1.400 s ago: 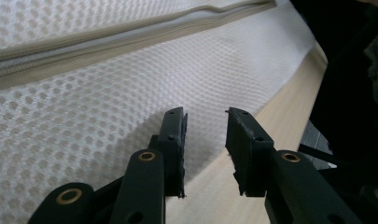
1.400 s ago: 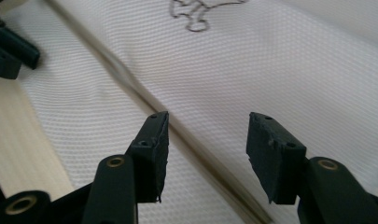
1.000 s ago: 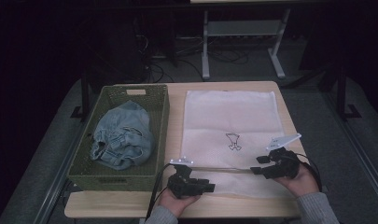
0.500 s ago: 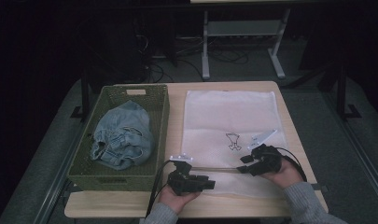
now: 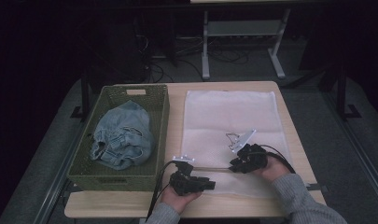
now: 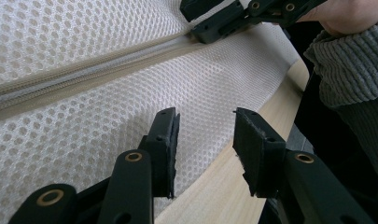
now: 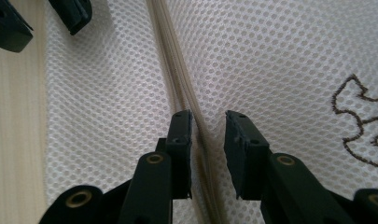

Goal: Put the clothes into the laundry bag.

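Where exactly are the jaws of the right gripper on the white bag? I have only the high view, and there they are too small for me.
Observer: In the right gripper view, the right gripper straddles the zipper of the mesh bag. Its jaws have just been closing with the zipper between them, but there is a gap and the pads do not press on it.
Operator: And does the left gripper hold something?
Observer: No. In the left gripper view, the left gripper has open jaws with nothing between them. It sits over the bag's near edge, where the wooden table begins.
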`<move>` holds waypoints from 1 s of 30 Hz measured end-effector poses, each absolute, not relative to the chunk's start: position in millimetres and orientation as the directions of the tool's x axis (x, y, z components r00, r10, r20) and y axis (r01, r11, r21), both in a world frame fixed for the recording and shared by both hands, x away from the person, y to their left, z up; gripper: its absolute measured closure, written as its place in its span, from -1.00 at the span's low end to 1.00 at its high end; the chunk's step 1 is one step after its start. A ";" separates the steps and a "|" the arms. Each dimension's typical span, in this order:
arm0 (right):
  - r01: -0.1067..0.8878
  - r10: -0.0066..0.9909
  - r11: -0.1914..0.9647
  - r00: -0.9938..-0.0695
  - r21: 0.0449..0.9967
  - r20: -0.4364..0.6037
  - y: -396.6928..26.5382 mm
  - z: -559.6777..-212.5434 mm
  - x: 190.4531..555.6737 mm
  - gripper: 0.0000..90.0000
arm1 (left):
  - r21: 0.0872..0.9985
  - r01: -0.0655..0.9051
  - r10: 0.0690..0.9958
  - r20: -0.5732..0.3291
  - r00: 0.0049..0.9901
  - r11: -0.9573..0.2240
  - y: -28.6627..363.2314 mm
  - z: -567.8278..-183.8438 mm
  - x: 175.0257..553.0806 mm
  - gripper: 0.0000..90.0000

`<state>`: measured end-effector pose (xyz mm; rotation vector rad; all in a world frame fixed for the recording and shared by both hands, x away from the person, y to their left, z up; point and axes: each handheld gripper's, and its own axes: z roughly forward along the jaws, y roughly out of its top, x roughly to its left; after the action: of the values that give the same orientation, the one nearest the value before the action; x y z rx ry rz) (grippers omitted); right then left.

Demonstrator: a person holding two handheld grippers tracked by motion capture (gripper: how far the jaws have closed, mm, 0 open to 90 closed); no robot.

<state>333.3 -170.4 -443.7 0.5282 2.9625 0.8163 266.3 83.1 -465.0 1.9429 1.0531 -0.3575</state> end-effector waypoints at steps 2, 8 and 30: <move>0.292 0.307 0.814 -0.950 0.502 0.055 -169.0 -446.0 333.6 0.41 | 0.550 0.795 0.533 -0.605 0.591 -0.257 82.0 -467.2 267.4 0.33; 0.281 0.300 0.821 -0.953 0.497 0.042 -164.7 -451.1 333.5 0.60 | 0.537 0.801 0.528 -0.615 0.586 -0.263 80.1 -471.7 267.6 0.33; 0.348 0.355 0.748 -0.929 0.565 0.103 -182.5 -426.6 327.3 0.94 | 0.569 0.794 0.343 -0.717 0.607 -0.216 117.4 -396.6 269.4 0.00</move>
<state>327.3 -182.5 -426.6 0.5889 2.9266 0.9430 269.4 117.4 -396.6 1.8063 0.9225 -0.5486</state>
